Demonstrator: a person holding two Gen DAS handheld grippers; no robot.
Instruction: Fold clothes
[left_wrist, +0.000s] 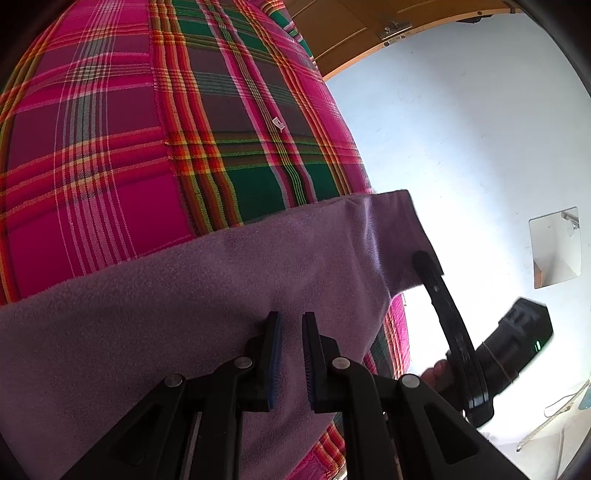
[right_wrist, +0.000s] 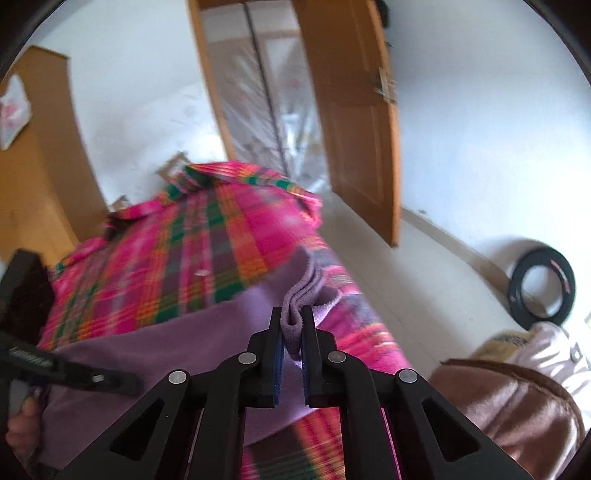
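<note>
Right gripper (right_wrist: 292, 325) clenched on doubled edge of purple fleece garment (right_wrist: 155, 350), lifted over plaid bed cover (right_wrist: 207, 236). Left gripper (left_wrist: 291, 332) parted, jaws hovering at fleece, nothing pinched. Advice: left grasp to be taken at matching edge, cloth kept taut, fold laid flat, corners aligned before release.

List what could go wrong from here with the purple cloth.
1. The right gripper pinches only a folded edge of the purple cloth; a pull may slip it free.
2. The left gripper has its fingers apart over the cloth, so that side looks unheld and could sag.
3. Dragging could rumple the plaid blanket beneath.
</note>
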